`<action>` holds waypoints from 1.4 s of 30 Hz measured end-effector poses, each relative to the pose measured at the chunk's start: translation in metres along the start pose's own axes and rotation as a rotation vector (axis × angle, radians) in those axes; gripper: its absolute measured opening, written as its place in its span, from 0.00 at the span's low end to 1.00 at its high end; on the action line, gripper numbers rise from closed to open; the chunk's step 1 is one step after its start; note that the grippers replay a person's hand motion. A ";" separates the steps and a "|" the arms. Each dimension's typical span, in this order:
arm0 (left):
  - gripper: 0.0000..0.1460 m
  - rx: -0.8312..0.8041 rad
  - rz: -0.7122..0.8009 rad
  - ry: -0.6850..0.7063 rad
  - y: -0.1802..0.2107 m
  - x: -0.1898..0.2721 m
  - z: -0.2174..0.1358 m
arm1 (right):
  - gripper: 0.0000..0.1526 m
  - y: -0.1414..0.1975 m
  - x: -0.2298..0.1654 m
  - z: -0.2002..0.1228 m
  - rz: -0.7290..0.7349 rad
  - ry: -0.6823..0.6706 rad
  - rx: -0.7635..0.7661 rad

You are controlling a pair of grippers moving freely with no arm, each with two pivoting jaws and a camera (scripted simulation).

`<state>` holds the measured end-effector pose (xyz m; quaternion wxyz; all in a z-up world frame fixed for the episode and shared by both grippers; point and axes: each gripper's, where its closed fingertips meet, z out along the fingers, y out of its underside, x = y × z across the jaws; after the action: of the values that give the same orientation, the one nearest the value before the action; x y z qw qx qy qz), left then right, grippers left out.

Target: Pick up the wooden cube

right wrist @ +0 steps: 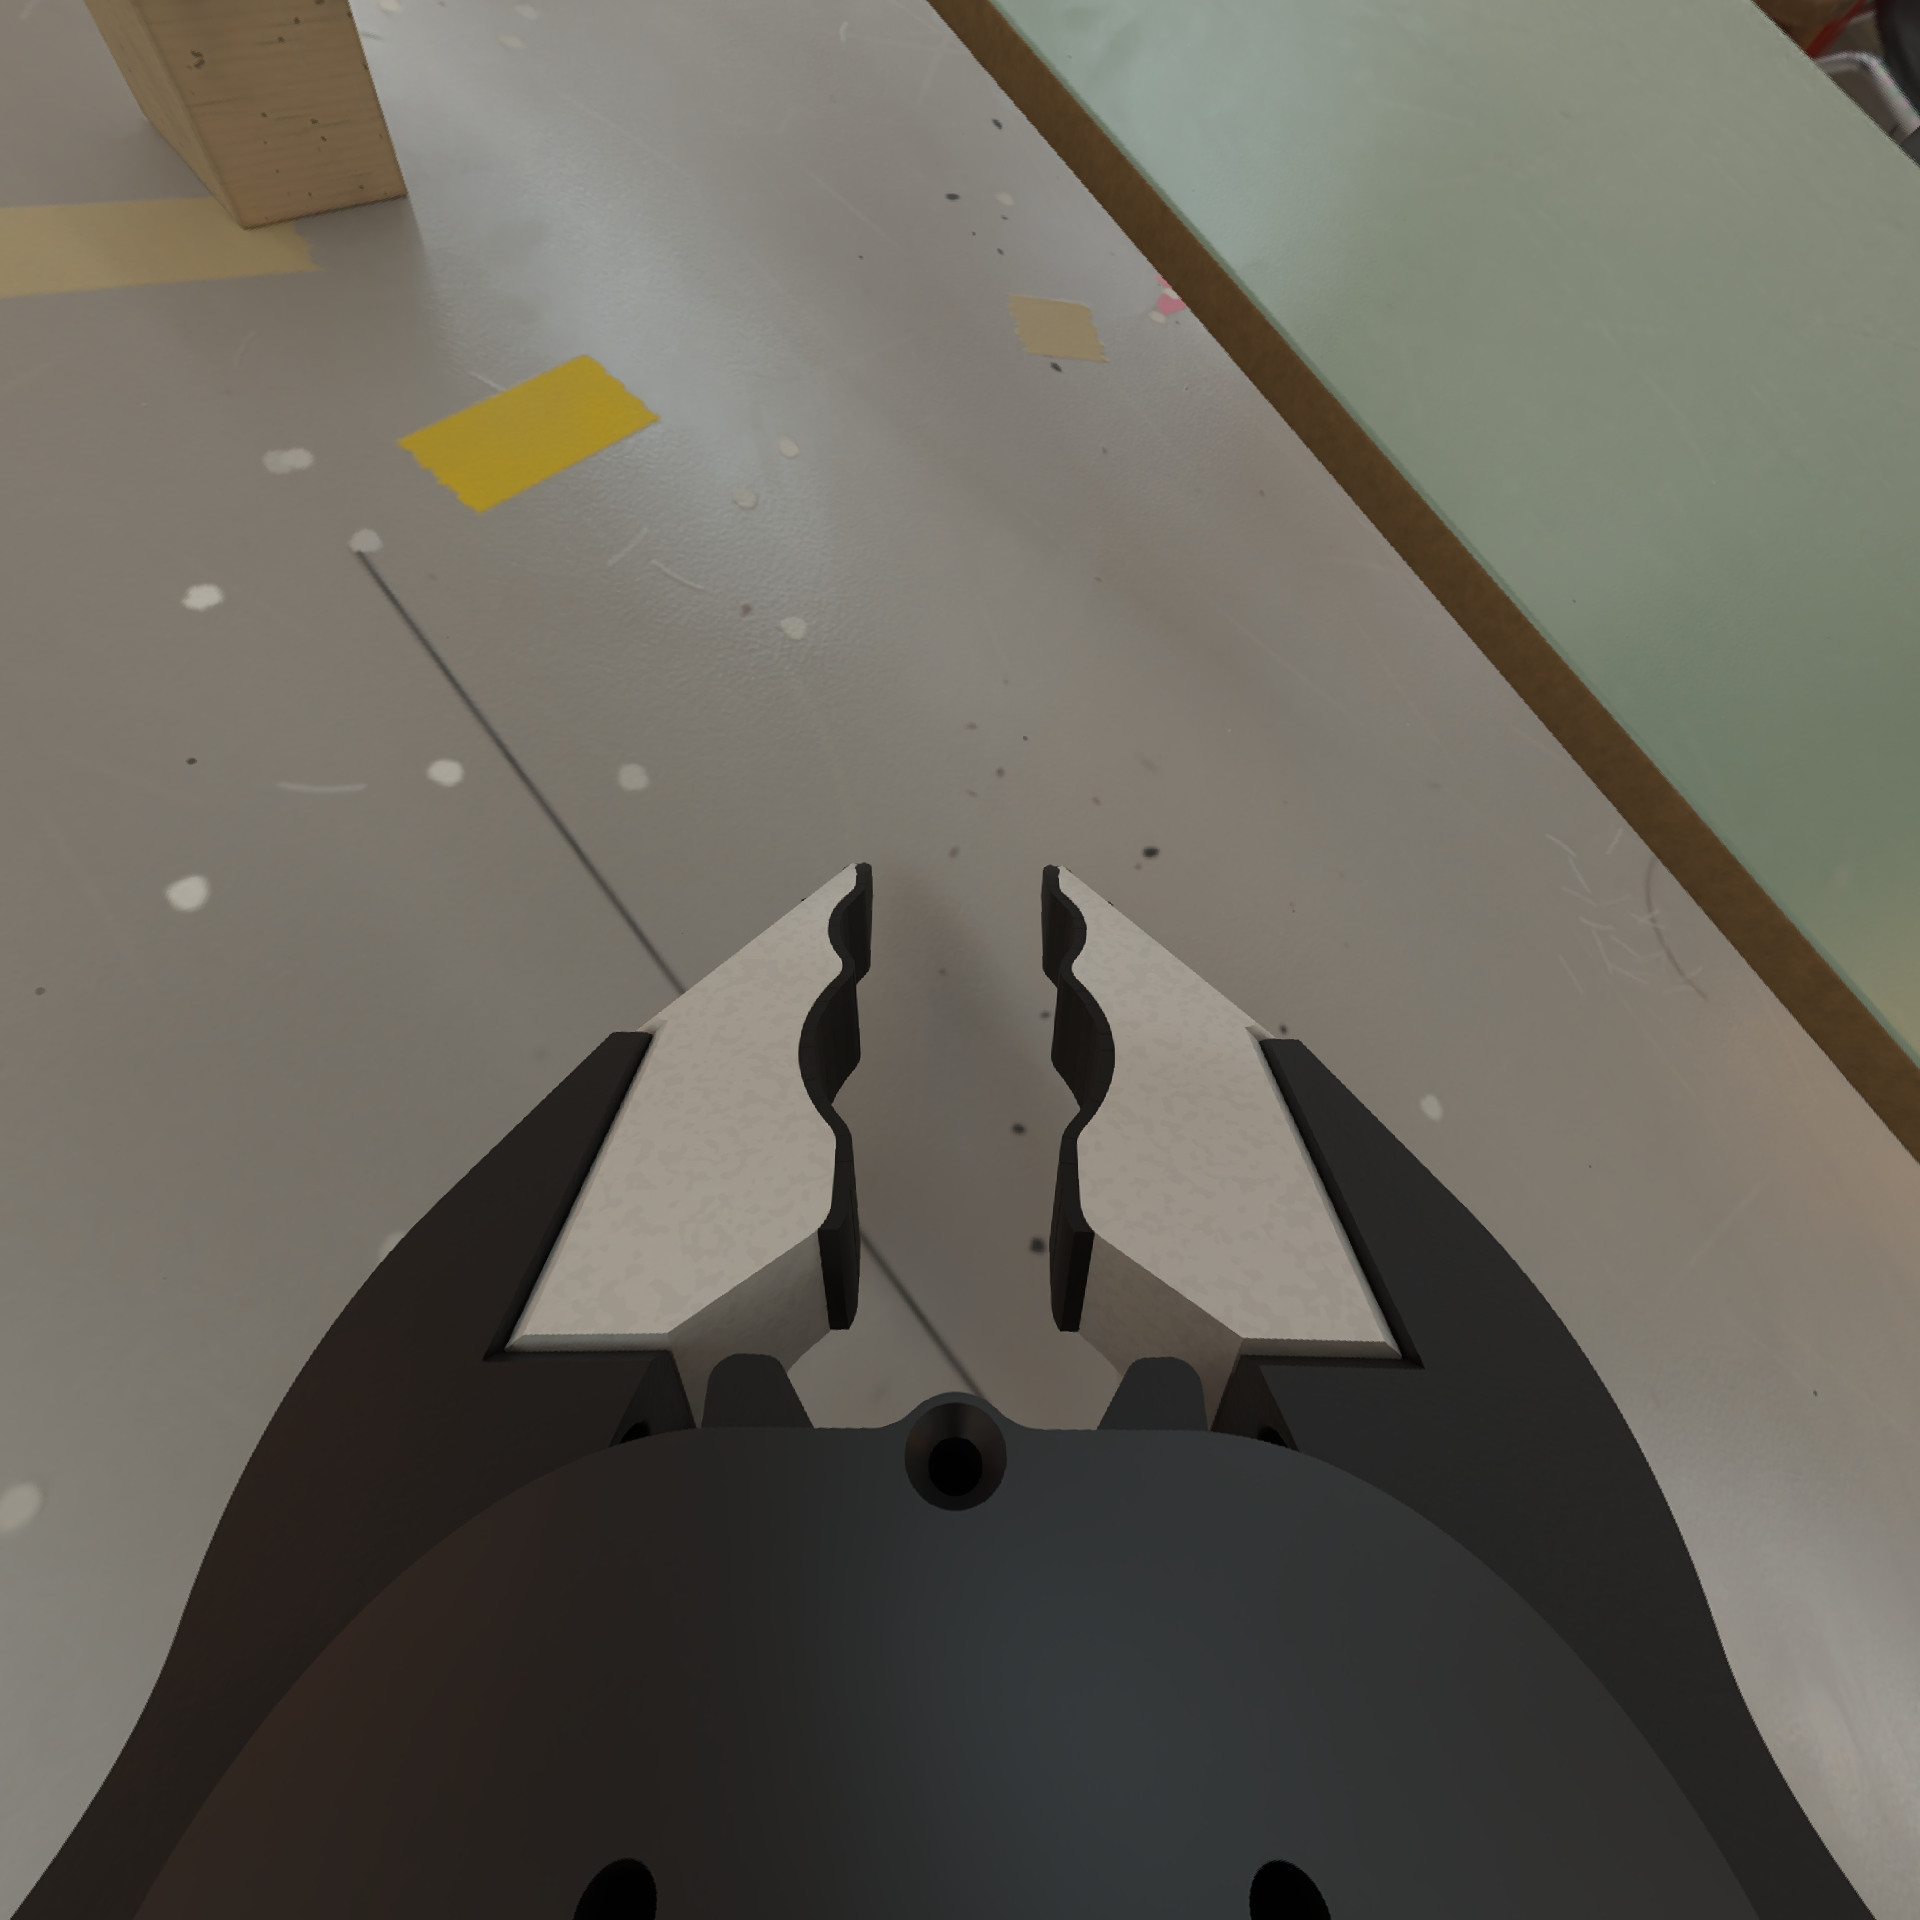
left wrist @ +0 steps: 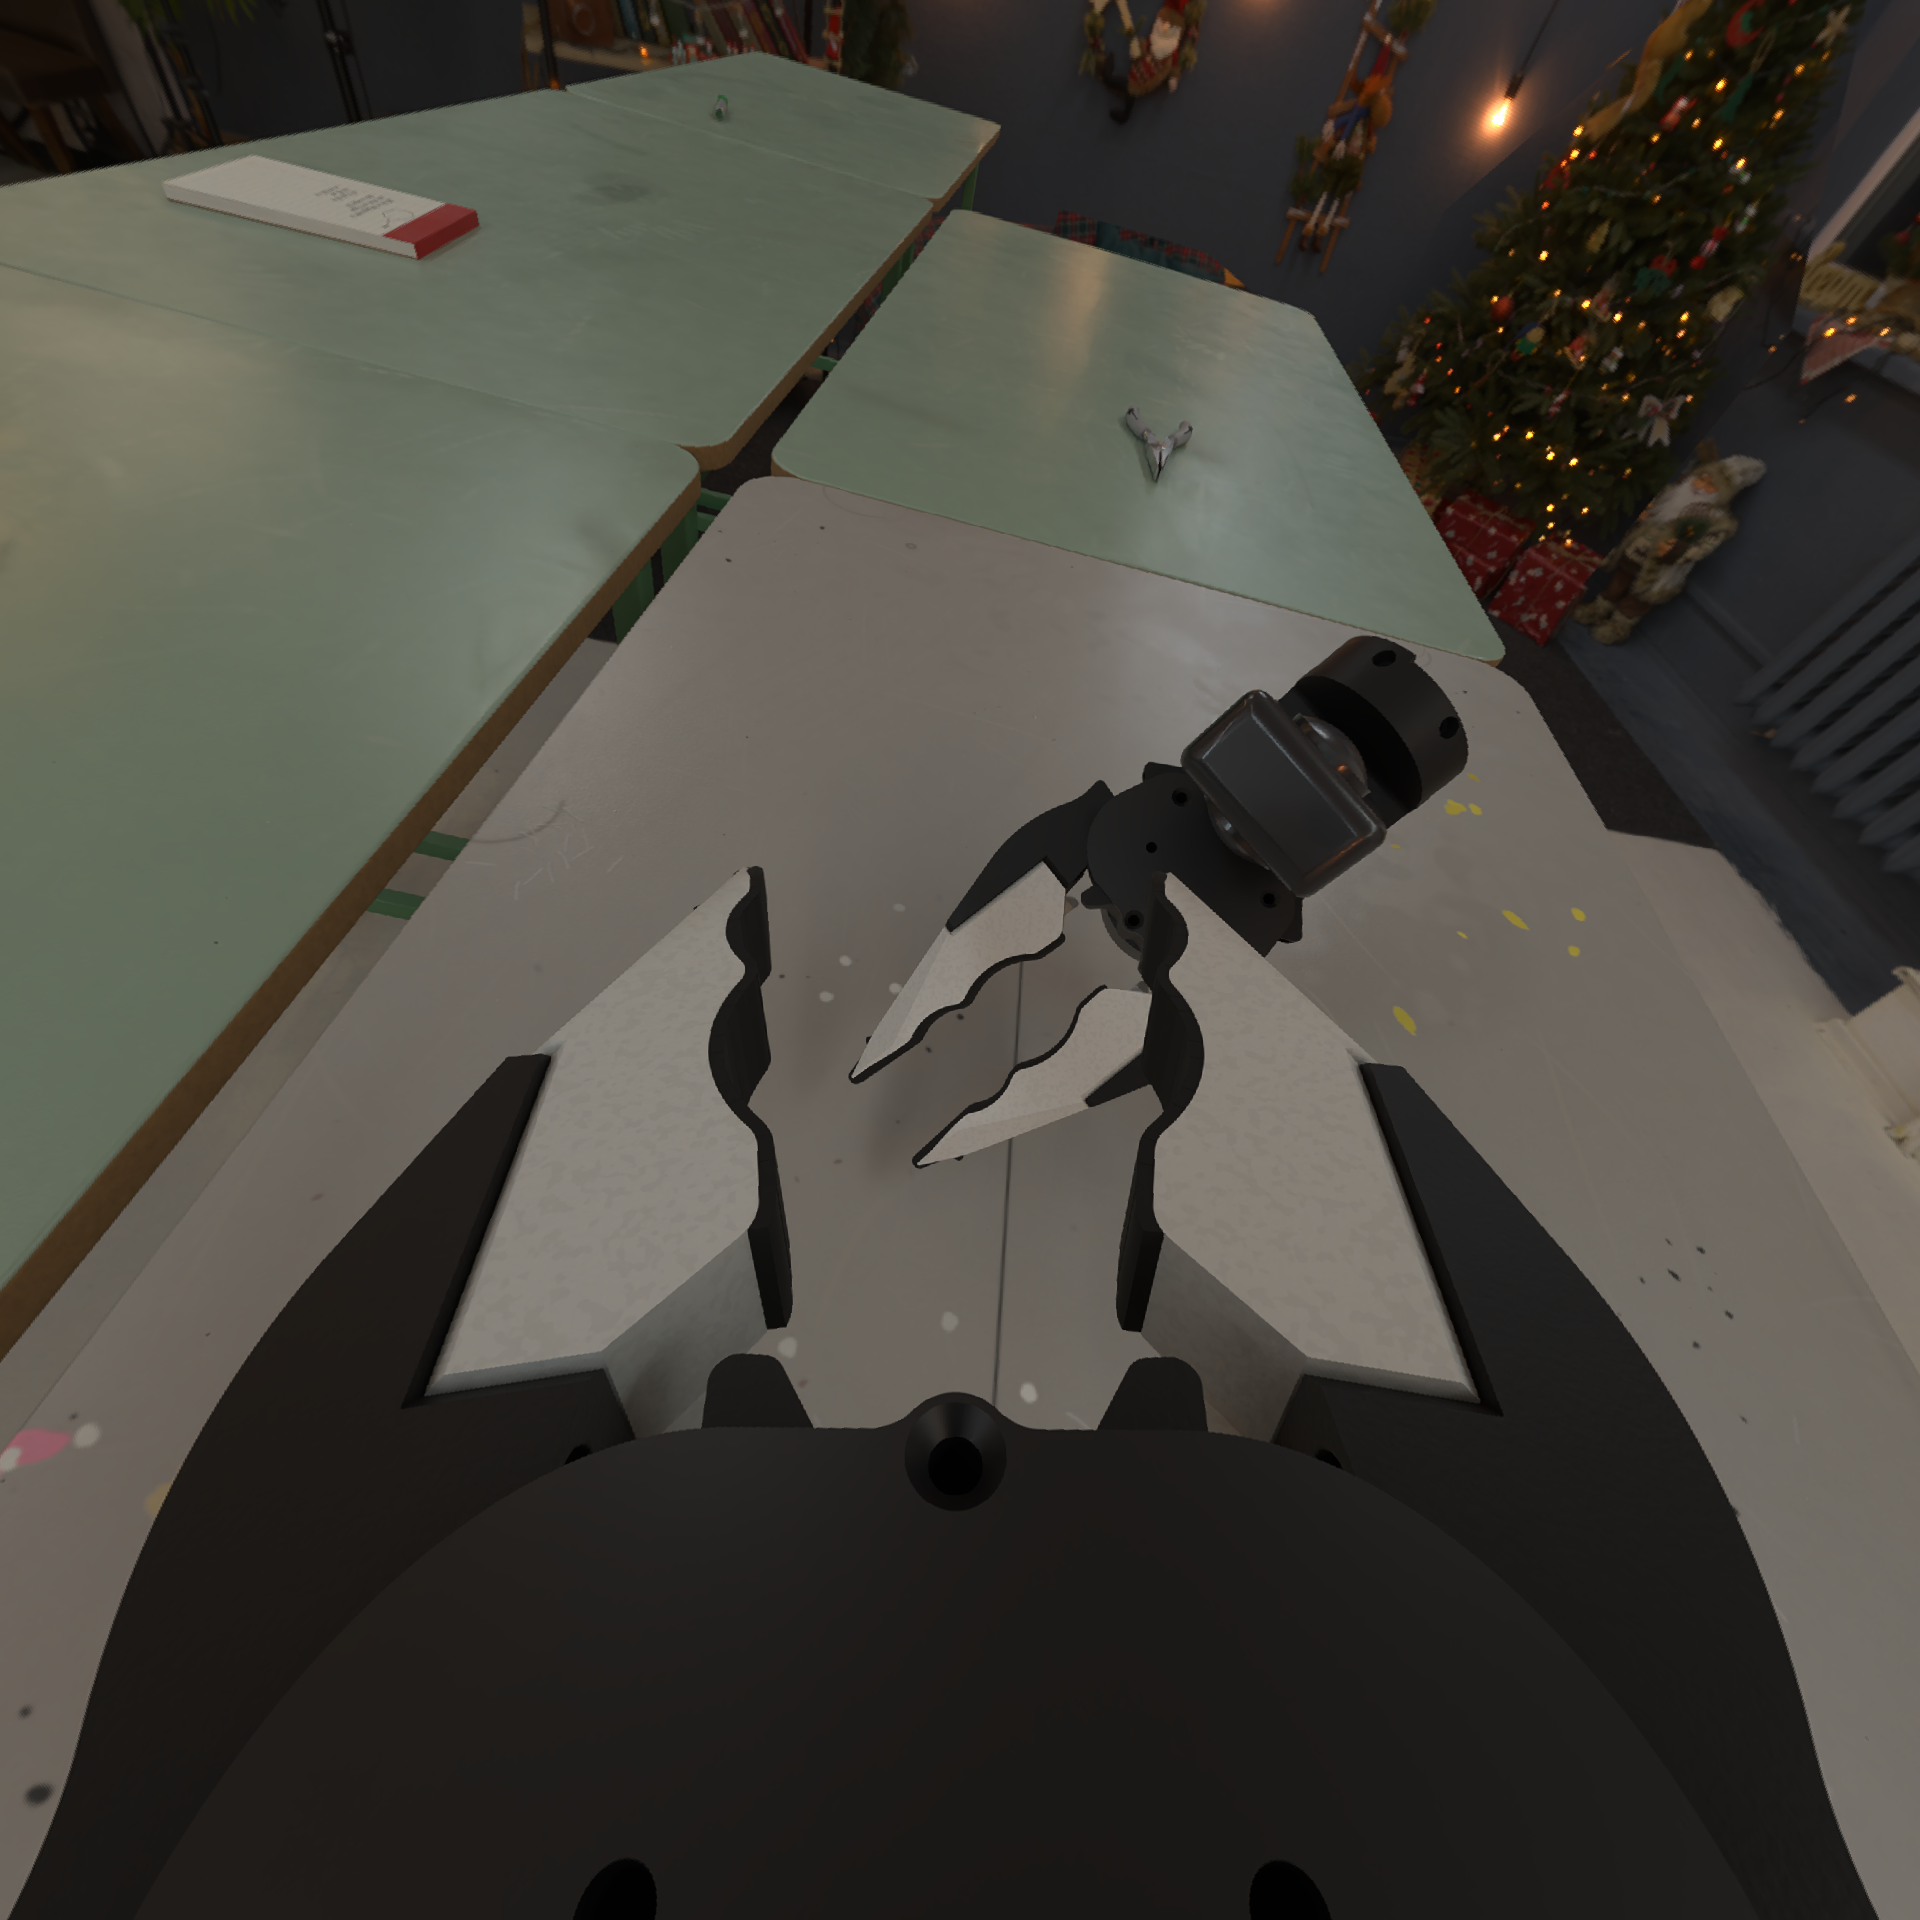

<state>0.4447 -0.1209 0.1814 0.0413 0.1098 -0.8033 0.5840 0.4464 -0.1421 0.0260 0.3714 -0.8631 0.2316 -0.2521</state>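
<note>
The wooden cube [right wrist: 270, 104] is a pale block standing on the grey table [right wrist: 727, 675], at the top left of the right wrist view, partly cut off by the frame edge. My right gripper [right wrist: 955, 871] is open and empty, low over the table, well short of the cube and to its right. It also shows in the left wrist view [left wrist: 888, 1117], pointing back toward the camera with its jaws apart. My left gripper [left wrist: 961, 883] is wide open and empty above the grey table [left wrist: 883, 675]. The cube does not show in the left wrist view.
A yellow tape patch [right wrist: 530, 431] and tan tape strips [right wrist: 145, 244] lie on the grey table. A green table [right wrist: 1558, 312] borders it on the right. Green tables [left wrist: 312, 520] carry a white-and-red book [left wrist: 322, 203] and pliers [left wrist: 1158, 442]. A lit Christmas tree [left wrist: 1621, 260] stands beyond.
</note>
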 end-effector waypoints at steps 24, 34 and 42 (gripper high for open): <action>0.60 -0.123 0.300 -0.291 0.022 0.007 -0.019 | 0.27 -0.004 -0.001 -0.001 -0.002 0.010 0.015; 0.54 -0.239 0.309 -0.351 0.039 -0.002 -0.022 | 0.28 -0.008 0.004 -0.005 0.023 0.022 0.039; 0.40 -0.319 0.306 -0.376 0.054 -0.010 -0.019 | 0.27 -0.016 0.003 -0.007 0.022 0.018 0.085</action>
<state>0.4408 -0.0854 0.1350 -0.1801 0.0858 -0.8858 0.4190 0.4479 -0.1375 0.0430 0.4084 -0.8416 0.2334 -0.2655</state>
